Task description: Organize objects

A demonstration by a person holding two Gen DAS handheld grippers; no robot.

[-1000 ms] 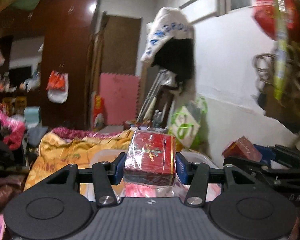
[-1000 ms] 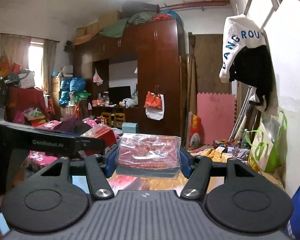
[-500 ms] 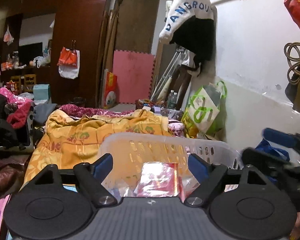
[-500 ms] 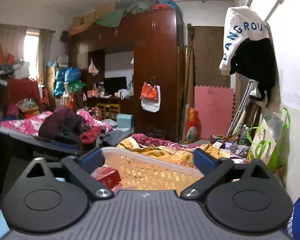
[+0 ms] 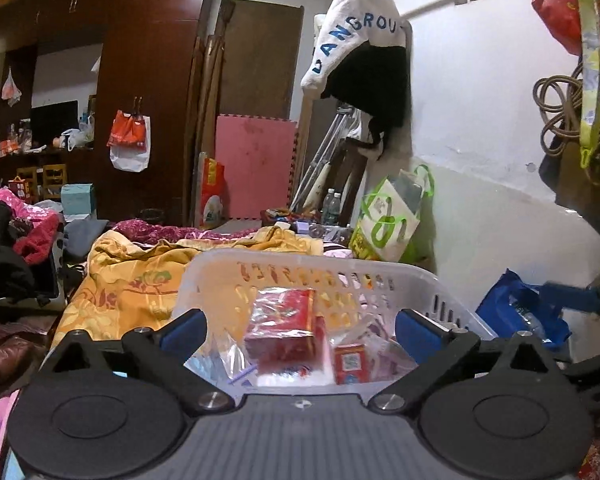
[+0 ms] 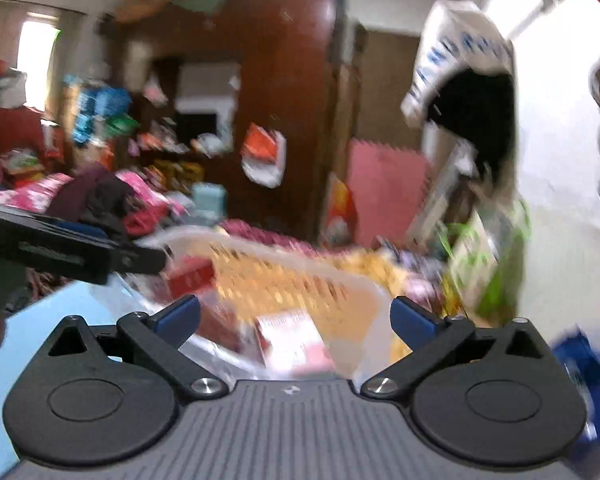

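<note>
Left wrist: white basket [image 5: 380, 276] on yellow blanket [image 5: 128, 284], cluttered room.

My basket [image 5: 312, 272] looked white slotted plastic; red box [image 5: 282, 330] wore glossy clear film; wardrobe [image 5: 148, 80] was polished dark wood.

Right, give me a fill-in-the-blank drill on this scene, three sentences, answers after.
1. The red box wrapped in clear plastic lies inside the white plastic ____.
2. The jaws of the left gripper are opening, and the pads touch ____.
3. The basket sits on a crumpled cloth whose main colour is ____.

Missing words: basket; nothing; yellow
</note>
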